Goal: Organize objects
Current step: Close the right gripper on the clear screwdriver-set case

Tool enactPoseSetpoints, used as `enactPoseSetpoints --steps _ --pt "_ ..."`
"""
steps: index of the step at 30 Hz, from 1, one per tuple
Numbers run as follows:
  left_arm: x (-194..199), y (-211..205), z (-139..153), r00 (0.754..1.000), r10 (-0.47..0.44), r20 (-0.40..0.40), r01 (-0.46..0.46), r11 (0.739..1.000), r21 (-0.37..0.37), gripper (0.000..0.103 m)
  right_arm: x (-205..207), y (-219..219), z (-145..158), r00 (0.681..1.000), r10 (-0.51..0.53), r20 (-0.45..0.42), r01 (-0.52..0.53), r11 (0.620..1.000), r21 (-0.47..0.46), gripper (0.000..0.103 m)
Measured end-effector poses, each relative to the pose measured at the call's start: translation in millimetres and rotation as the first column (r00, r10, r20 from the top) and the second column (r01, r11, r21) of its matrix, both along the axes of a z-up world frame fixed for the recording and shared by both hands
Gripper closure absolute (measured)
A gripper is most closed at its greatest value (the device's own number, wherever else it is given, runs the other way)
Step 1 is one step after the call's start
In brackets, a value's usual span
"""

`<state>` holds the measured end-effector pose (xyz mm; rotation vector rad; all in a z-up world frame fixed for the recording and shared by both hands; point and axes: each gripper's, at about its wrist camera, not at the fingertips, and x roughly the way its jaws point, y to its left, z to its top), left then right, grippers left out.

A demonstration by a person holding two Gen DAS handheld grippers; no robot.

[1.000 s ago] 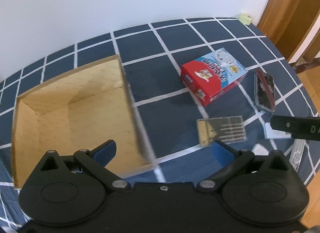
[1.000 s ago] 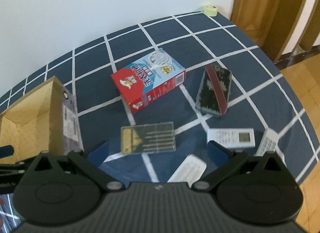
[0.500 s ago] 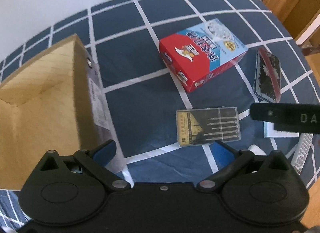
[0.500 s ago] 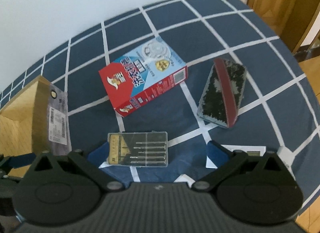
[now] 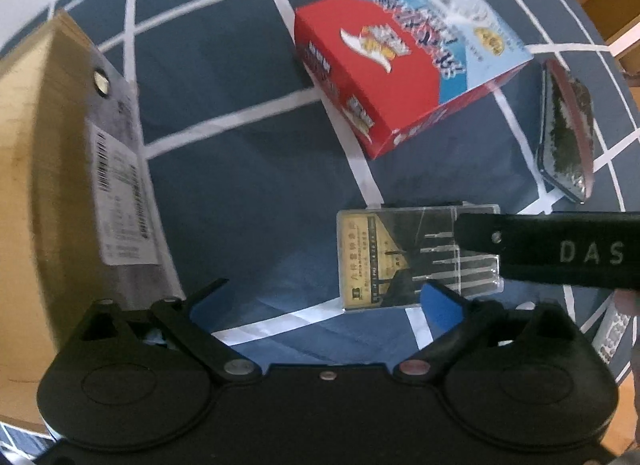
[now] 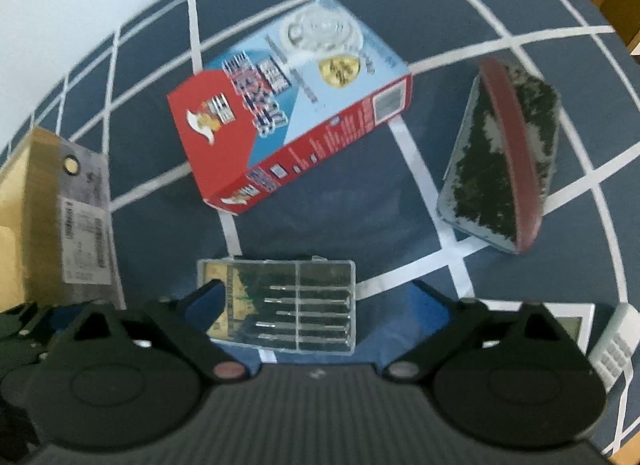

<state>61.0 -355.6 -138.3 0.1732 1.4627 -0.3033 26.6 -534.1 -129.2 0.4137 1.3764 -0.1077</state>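
Note:
A clear plastic case of small screwdrivers (image 6: 280, 305) lies flat on the blue checked cloth. My right gripper (image 6: 318, 305) hangs low over it, pointing down, its jaws closing. The case sits between them, with the left blue pad over its left end and the right pad still apart from it. In the left wrist view the same case (image 5: 392, 257) lies by the right finger of my left gripper (image 5: 324, 303). The left jaws are closing over mostly bare cloth. A black right-gripper finger (image 5: 560, 251) crosses the case's right end.
A red and blue carton (image 6: 288, 113) lies behind the case. A dark pouch with a red band (image 6: 504, 157) is at the right. An open cardboard box (image 5: 40, 145) stands at the left. White gadgets (image 6: 612, 341) lie at the right edge.
Both grippers have come down and forward toward the cloth, so the screwdriver case and carton look larger. Both pairs of jaws have narrowed a little. The cardboard box has slid toward the left edge.

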Motion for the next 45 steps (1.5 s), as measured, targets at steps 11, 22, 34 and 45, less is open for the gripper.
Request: enactPoseSetpoints --steps 11,22,34,45 --pt "7.0 -12.8 -26.4 0.997 -0.026 -0.076 0.023 0.999 -0.037 0.012 11.4 10.2 -27.6 0.996 0.055 -0.070 -0.053 0.998 0.031 0.027" --pt "8.7 -16.5 -30.2 0.994 -0.013 -0.109 0.005 0.997 -0.073 0.022 16.9 18.7 -35.5 0.994 0.067 -0.085 -0.066 0.998 0.014 0.030" --pt "4.8 -22.1 -27.7 0.994 -0.021 -0.106 0.010 0.995 -0.098 0.037 14.1 12.8 -34.2 0.995 0.069 -0.072 -0.069 0.998 0.006 0.038" --pt "5.9 -19.9 -16.9 0.998 -0.006 -0.069 0.000 0.997 -0.083 0.040 12.4 12.1 -23.4 0.997 0.070 -0.034 -0.070 0.997 0.011 0.039"
